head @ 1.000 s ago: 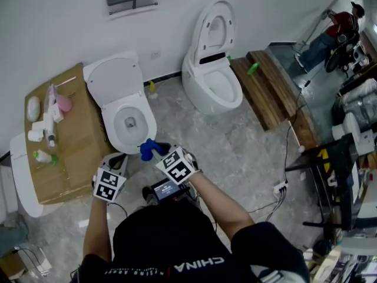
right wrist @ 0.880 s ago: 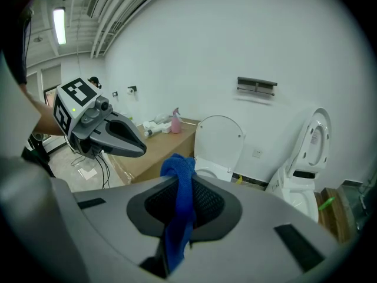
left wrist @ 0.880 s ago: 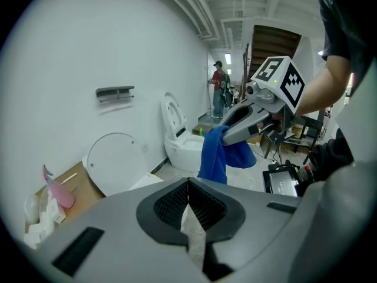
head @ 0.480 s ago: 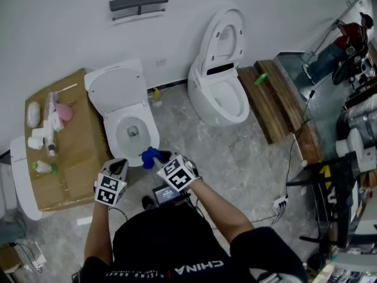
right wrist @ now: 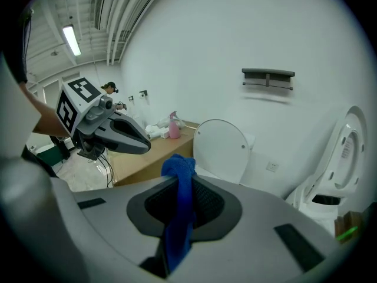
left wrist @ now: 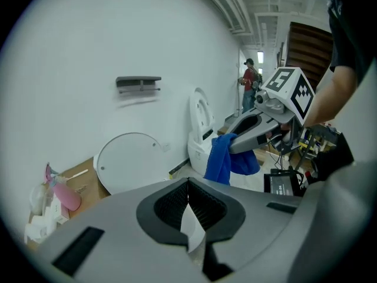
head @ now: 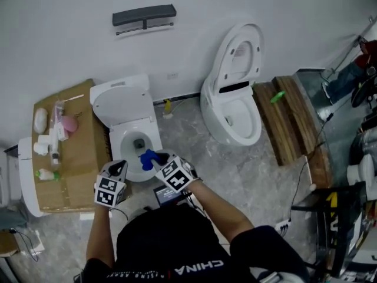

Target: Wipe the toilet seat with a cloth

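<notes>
Bathroom, toilet seat below me.
Right tongs clamp cloth, left tongs closed, empty; thin pinch could drop it.

The person stands at the front of the toilet, both bare forearms reaching forward toward its bowl. The left arm runs nearly straight ahead, and the left gripper sits at the front left edge of the bowl, marker cube up, its jaws pressed together with nothing between them. The right arm is bent at the elbow and angles inward, bringing the right gripper over the front rim of the toilet, just beside the left one. Its jaws are clamped on a blue cloth, which bunches above the pads and hangs below them.
</notes>
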Tool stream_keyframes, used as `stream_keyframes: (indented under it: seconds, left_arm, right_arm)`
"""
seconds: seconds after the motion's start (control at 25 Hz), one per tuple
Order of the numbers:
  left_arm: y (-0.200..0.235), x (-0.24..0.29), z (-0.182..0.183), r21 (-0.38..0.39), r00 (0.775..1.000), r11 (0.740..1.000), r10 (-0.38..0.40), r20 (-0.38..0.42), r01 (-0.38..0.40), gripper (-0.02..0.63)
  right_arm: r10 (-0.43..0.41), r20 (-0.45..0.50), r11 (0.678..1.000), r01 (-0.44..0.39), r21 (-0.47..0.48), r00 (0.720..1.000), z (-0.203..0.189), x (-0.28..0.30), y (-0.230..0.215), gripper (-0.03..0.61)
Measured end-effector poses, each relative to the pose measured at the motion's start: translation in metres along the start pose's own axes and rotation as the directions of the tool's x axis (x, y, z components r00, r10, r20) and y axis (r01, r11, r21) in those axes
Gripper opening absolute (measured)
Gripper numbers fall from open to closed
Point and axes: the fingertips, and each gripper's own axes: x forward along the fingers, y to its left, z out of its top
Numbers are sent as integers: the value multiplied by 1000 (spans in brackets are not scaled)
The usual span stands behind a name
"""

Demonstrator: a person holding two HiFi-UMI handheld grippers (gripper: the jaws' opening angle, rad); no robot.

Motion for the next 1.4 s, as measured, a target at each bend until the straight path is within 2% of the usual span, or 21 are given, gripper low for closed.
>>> stream_keyframes:
  seconds: [0.12,0.32,0.72,1.0,1.4]
  left_arm:
    - [-1,11,5,-7,1000,1000,13,-6,-13,12]
    - [4,18,1,-29,1000,1000,3,-20,-4,11]
    - [43,20,9,14,1000,1000,-27,-2,27,12]
    - [51,21,7,23,999,999,-48,0,48,12]
    - [57,19,-10,-53,999,998,-45,-12,44,12]
  right_arm:
    - [39,-16,999,-39,-21,999,-2,8,-11,48]
    - [57,-23,998,-57,-22,998,3,20,-16,47]
    - [-1,-3,1000,1,-16,1000,36,33,-17,48]
    - [-19,-7,1000,19,-21,1000,45,39,-17,46]
    - [11,-69,1000,-11,-9,998,29,57,-11,46]
